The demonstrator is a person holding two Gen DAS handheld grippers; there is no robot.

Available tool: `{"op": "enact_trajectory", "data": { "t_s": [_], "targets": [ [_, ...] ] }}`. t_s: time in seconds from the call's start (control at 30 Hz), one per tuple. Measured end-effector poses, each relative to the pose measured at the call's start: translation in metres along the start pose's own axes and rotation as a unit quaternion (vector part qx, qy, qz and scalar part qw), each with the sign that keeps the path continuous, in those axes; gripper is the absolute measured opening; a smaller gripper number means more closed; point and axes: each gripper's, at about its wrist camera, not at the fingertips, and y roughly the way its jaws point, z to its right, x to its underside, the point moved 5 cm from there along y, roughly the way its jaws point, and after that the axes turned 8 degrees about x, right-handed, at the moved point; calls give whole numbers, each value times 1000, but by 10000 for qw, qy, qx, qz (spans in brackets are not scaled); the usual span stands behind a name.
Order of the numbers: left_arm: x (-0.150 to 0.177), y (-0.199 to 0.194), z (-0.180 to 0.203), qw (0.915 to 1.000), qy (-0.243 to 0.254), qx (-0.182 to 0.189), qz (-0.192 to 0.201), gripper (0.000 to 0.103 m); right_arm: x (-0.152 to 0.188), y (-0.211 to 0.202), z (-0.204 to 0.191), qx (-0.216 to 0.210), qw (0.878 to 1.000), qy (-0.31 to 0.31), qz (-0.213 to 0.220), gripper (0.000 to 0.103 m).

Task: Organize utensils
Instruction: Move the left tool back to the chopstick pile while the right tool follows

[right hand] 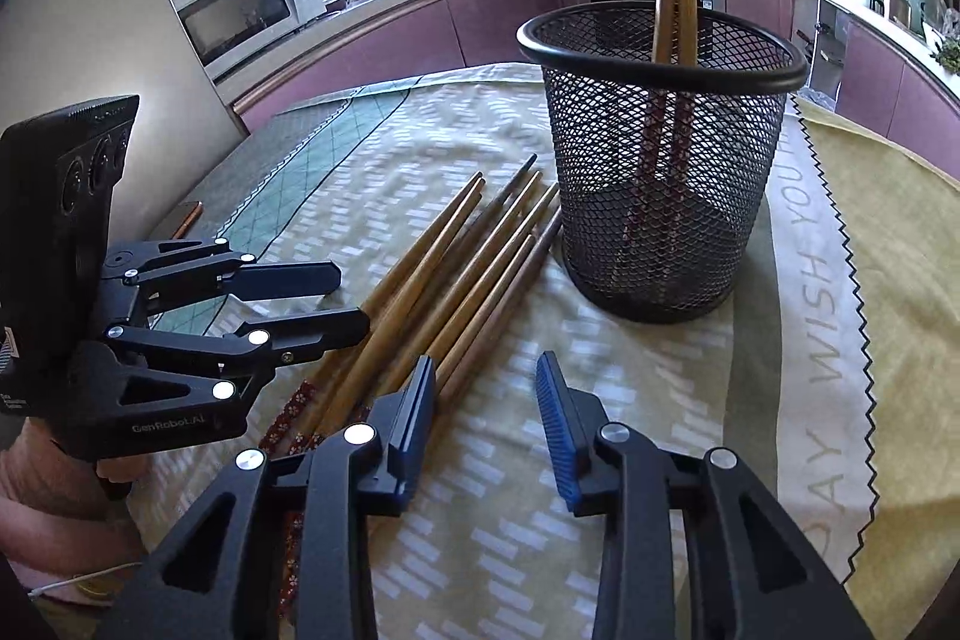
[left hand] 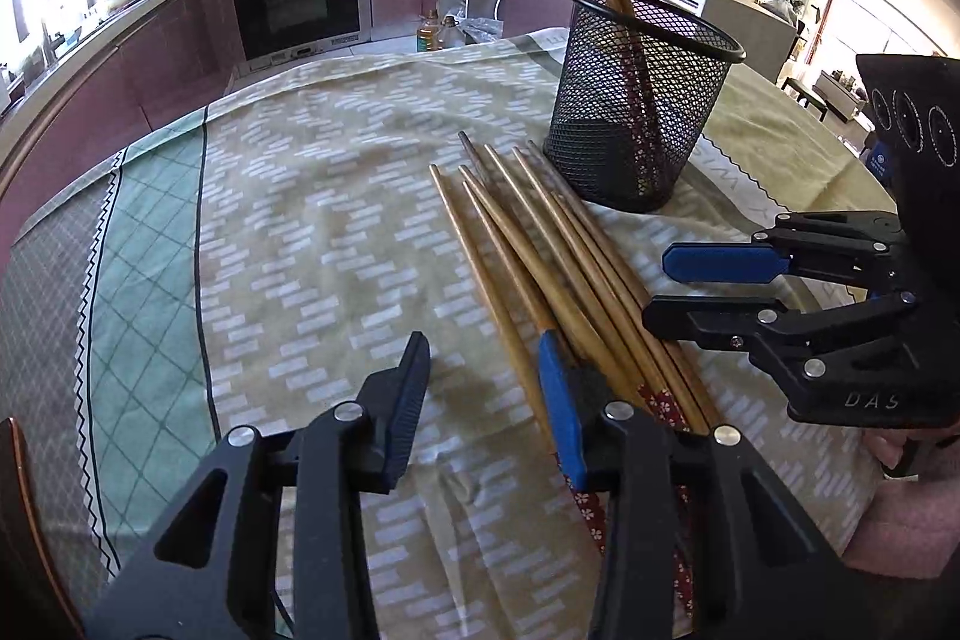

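**Wood, wire mesh, cloth and matt plastic**

The chopsticks [left hand: 540, 244] look like smooth, satin-finished wood, with red floral-patterned wrapping on their thick ends; the basket [right hand: 660, 196] is black metal mesh, matt, under a smooth, faintly glossy rim; the tablecloth [left hand: 312, 220] is soft woven cloth, lightly creased; the left gripper [left hand: 486, 388] and right gripper [right hand: 486, 400] are matt black plastic with shiny metal rivets and ribbed blue pads.

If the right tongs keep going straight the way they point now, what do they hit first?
Probably the bare tablecloth just short of the mesh holder. The right tongs stand open, the loose chopsticks lying just to their left. Depth is uncertain.
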Motion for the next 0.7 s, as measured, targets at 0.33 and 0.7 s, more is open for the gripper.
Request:
{"op": "enact_trajectory", "data": {
  "t_s": [0.33, 0.7],
  "targets": [
    [6, -2, -1, 9999, 1, -58, -145, 28, -3, 1, -2, 273, 9992, -249, -162, 31],
    [-10, 8, -12, 9998, -159, -77, -130, 25, -10, 14, -8, 568, 9977, -346, -137, 26]
  ]
}}
